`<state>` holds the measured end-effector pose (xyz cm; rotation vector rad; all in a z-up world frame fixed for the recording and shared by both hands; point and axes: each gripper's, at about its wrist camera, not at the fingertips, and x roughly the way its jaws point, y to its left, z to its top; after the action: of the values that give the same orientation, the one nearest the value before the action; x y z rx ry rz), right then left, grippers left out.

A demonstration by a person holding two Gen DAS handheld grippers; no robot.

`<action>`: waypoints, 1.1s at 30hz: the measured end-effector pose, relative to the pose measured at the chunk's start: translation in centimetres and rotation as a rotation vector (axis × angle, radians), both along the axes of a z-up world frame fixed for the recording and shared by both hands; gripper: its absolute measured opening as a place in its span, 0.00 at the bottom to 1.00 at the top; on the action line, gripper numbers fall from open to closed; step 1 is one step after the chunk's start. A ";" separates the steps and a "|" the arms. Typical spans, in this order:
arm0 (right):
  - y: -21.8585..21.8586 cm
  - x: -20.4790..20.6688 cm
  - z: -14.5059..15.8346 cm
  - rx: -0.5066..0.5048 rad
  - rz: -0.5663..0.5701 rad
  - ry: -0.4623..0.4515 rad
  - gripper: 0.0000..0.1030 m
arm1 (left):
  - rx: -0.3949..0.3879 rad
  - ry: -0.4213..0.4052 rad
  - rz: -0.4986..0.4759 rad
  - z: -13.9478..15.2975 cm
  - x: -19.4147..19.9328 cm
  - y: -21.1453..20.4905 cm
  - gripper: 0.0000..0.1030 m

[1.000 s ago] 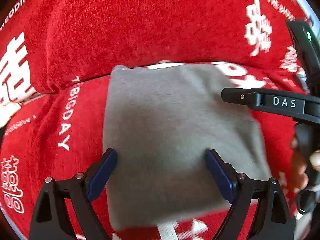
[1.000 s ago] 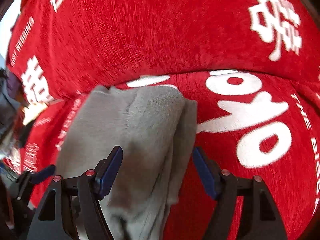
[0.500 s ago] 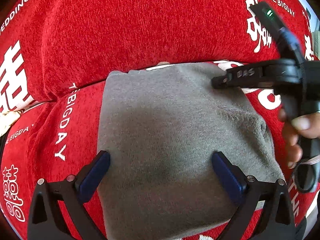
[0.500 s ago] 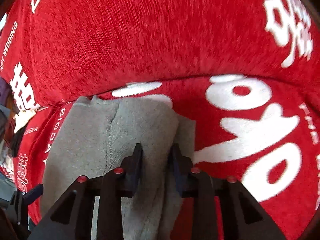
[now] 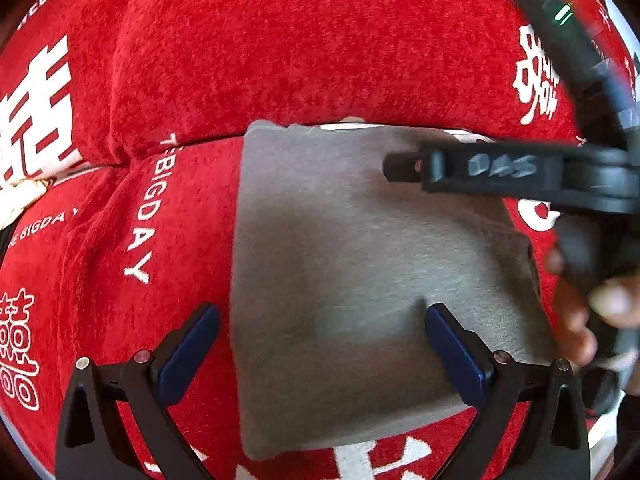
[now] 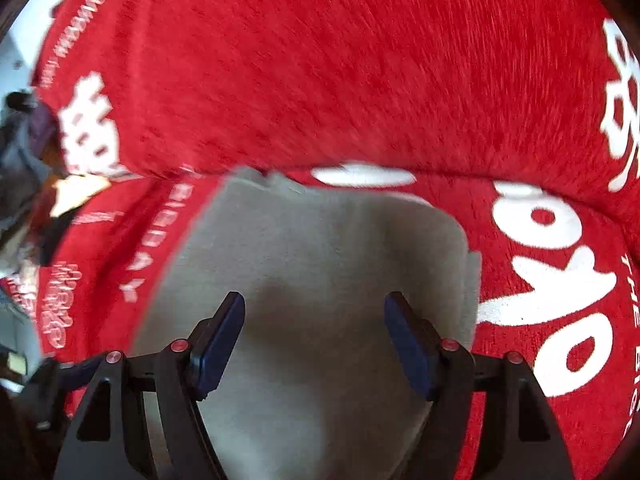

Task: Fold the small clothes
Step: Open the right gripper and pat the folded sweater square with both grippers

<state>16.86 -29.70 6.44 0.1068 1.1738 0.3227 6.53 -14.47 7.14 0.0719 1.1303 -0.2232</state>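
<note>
The grey cloth [image 5: 360,280] in front of me is a soft, matte, fleecy piece folded into a rough rectangle, with clean straight edges along its left and near sides. Its far edge looks slightly uneven where layers meet, and from my right wrist view the cloth [image 6: 320,280] shows a rounded far-right corner with a second layer peeking out just beyond it along the right edge. It lies flat on the seat of a red cover [image 5: 280,60] printed with white lettering and characters, its far edge reaching the crease where the seat meets the upright back cushion. My left gripper [image 5: 322,344] is spread wide and holds nothing: its left finger sits over bare red fabric just beside the cloth's left edge, and its right finger is over the grey surface, so the claw straddles that left edge near the cloth's near end. I cannot tell whether the tips touch the fabric. My right gripper [image 6: 314,344] also has its jaws apart with nothing between them; both of its blue pads [image 6: 218,340] are above the grey cloth, toward its near half. In the left wrist view, that right gripper [image 5: 404,166] reaches in from the right over the cloth's far-right part, with my right hand [image 5: 576,312] wrapped around its handle at the frame's edge.
</note>
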 end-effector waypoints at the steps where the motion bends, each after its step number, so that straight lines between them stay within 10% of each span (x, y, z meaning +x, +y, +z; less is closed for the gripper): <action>1: -0.5 0.6 -1.1 -0.019 -0.013 0.009 0.73 | 0.001 0.005 0.003 -0.1 0.2 0.2 0.99; 13: -3.8 -4.7 3.1 -0.036 -0.093 -0.124 0.73 | -0.101 0.015 0.099 1.5 2.9 3.3 0.99; 17: -2.2 -8.8 4.8 0.000 0.002 -0.171 0.73 | -0.030 0.057 0.188 0.4 6.0 3.8 0.99; 23: -1.9 -10.7 0.1 -0.132 0.039 -0.070 0.78 | -0.167 0.170 0.245 -2.7 5.6 6.7 1.00; 25: -4.4 -11.0 -1.1 -0.031 -0.040 -0.007 0.79 | -0.216 0.190 0.250 -2.6 4.6 7.8 1.00; 33: -4.5 -15.0 4.9 -0.044 -0.105 -0.144 0.79 | -0.229 0.054 0.220 2.6 0.1 9.3 1.00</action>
<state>1.88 -34.15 11.33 0.1044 1.0277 0.2083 6.67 -5.18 9.72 -0.2614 1.1502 -0.1574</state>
